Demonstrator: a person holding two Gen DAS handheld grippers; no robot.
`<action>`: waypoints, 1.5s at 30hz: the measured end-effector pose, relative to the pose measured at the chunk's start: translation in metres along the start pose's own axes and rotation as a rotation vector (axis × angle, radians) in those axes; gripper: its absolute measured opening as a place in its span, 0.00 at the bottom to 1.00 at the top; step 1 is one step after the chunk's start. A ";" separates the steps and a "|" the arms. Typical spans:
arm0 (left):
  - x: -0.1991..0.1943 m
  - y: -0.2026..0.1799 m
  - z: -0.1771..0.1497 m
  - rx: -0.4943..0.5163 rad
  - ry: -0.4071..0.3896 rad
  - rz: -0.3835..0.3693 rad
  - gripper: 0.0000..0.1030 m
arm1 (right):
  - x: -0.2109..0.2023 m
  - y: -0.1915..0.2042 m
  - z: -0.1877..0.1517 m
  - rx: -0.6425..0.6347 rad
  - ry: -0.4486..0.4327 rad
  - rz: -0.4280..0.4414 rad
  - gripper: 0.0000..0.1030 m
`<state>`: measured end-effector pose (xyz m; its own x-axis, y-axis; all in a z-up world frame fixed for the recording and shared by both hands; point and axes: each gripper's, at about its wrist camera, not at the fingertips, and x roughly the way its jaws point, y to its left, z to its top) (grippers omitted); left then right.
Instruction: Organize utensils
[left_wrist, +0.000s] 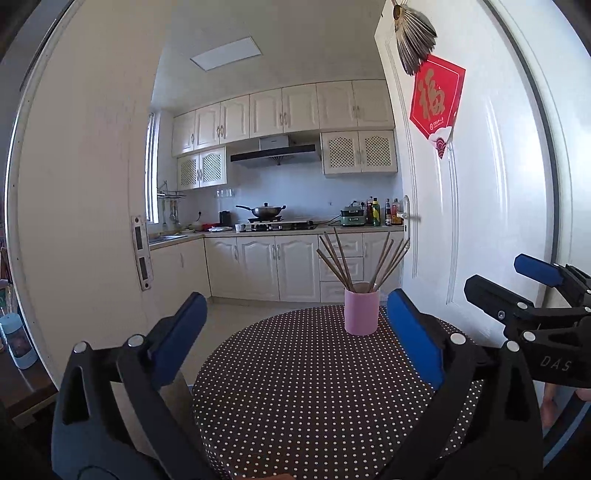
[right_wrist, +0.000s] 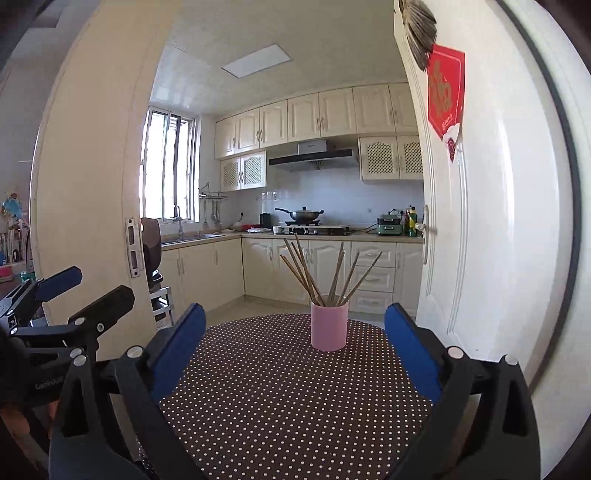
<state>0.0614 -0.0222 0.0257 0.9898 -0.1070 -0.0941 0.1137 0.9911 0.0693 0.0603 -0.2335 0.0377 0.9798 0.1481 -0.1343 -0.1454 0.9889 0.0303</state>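
chopsticks (left_wrist: 351, 258) stand fanned in a pink cup (left_wrist: 361, 312) on the dotted table (left_wrist: 295, 387); both grippers spread wide, empty.

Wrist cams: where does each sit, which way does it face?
Left wrist: on the left claw, facing level across the dotted table to the pink cup of chopsticks and the kitchen; its own open blue fingers show, right claw at right edge.
Right wrist: on the right claw, same heading, slightly downward; own open fingers show, left claw at left edge.
Shared: table, cup, chopsticks, open door.
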 end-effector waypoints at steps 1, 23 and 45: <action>-0.004 0.002 -0.002 -0.014 0.002 0.000 0.93 | -0.005 0.003 -0.002 -0.009 -0.010 -0.014 0.91; -0.035 0.002 -0.017 -0.018 -0.051 0.065 0.93 | -0.033 0.027 -0.017 -0.069 -0.074 -0.049 0.92; -0.039 0.003 -0.022 -0.020 -0.057 0.074 0.93 | -0.035 0.030 -0.023 -0.053 -0.078 -0.061 0.92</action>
<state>0.0212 -0.0133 0.0074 0.9988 -0.0369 -0.0330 0.0386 0.9978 0.0537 0.0183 -0.2091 0.0209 0.9945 0.0882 -0.0567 -0.0899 0.9955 -0.0284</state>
